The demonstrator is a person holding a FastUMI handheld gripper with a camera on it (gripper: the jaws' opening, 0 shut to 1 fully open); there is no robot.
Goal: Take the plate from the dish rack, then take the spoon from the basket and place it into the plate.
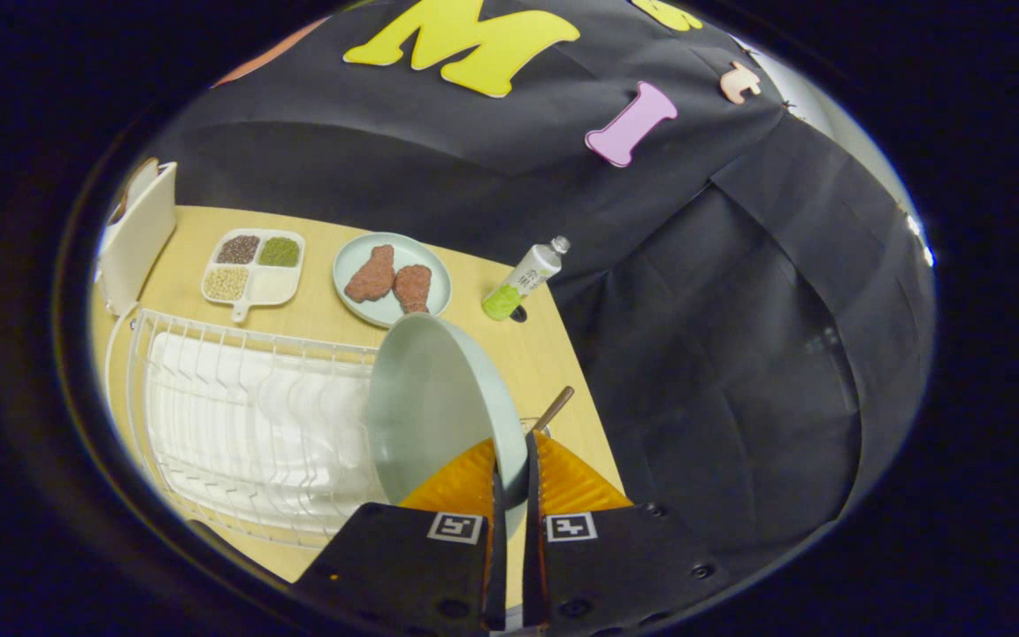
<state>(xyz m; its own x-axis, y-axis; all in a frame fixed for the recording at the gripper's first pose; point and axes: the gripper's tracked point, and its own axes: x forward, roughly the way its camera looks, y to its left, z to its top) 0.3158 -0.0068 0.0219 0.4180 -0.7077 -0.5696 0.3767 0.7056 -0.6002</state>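
A pale green plate (434,407) stands on edge between my fingers, lifted above the wooden table (333,318). My gripper (512,473) is shut on the plate's near rim, one finger on each face. The white wire dish rack (244,425) lies just to the left of the plate, with a white drip tray under it. A brown handle (554,409), thin and slanted, pokes out from behind the plate's right edge; what it belongs to is hidden.
Beyond the rack sit a white divided tray (254,270) of grains and beans, a second pale plate (392,279) with two brown pieces of food, and a small bottle (524,279) near the table's far right edge. A white box (138,234) stands at the far left.
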